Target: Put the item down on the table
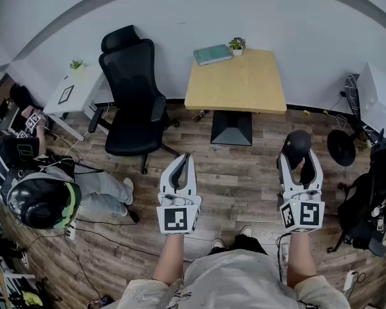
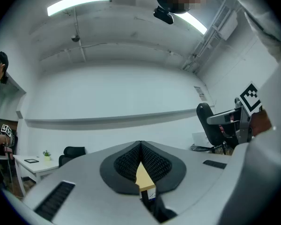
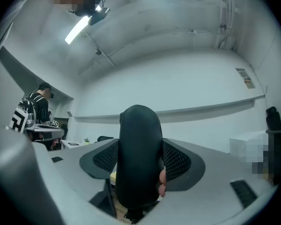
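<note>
A black, rounded, oblong item stands upright between the jaws of my right gripper, and both pads press on its sides. In the right gripper view the black item fills the gap of the right gripper and hides what lies straight ahead. My left gripper is shut with nothing in it; in the left gripper view the left gripper has its tips meeting. Both grippers are held out over the wooden floor, well short of the light wooden table, a sliver of which shows below the left jaws.
On the table's far edge lie a teal book and a small potted plant. A black office chair stands left of the table, with a white desk beyond it. A person in a helmet sits at far left. A fan and cluttered gear stand at right.
</note>
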The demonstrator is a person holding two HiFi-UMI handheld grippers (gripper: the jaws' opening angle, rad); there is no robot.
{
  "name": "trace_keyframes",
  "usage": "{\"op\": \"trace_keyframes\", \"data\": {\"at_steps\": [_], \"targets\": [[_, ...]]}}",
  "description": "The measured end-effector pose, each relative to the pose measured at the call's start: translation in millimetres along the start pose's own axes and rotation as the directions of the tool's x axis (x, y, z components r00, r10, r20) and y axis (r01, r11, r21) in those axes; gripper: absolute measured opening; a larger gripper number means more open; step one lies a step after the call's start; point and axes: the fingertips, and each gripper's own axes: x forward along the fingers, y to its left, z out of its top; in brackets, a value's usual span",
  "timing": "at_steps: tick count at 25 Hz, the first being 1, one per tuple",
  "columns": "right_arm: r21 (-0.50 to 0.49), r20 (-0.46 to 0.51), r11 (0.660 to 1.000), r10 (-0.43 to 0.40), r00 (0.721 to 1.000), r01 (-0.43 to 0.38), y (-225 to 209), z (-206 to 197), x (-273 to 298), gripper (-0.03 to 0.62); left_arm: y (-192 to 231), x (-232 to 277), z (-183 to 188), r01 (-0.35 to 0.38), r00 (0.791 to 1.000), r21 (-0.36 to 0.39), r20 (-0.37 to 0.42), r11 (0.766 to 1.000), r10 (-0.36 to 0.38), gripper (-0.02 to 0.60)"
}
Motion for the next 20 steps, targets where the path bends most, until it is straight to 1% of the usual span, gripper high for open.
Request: {"op": "trace_keyframes", "data": {"at_steps": [5,10,13,16,20], "targets": [[-0.007,0.002,1.0,0.003,1.0,-0.003,20.1,5.0,-0.1,0.302,13.5,-10.8,2.1,0.003,1.0,-0.003,0.004,1.0,-0.003,0.006],[-0.01,0.003,1.0,-0.002,1.0,0.002,31.5,5.4,-4.6,0.302,17.3,-21.1,0.2,0.017,1.0,0.011,0.002,1.0,-0.017,0.006],[-0.022,0.003,1.0,-0.007,1.0,0.007,41.9,2.5,-10.8,0.302,21.1,-30.6,-4.8,0.018,1.0,0.001,0.001,1.0,-0.018,0.008],[-0.006,-0.003,1.0,-0.025,1.0,0.025,49.8,-1.7,-18.1,0.304,24.5,-40.4,-9.1,0.026,1.0,-0.003,-0.012,1.0,-0.026,0.006],[-0.009,-0.009,1.0,-0.024,1.0,0.024,60.7,-4.5,-22.8,0.304,33.6,-50.7,-12.5,0.019,1.0,-0.012,-0.001,1.0,-0.019,0.006]]}}
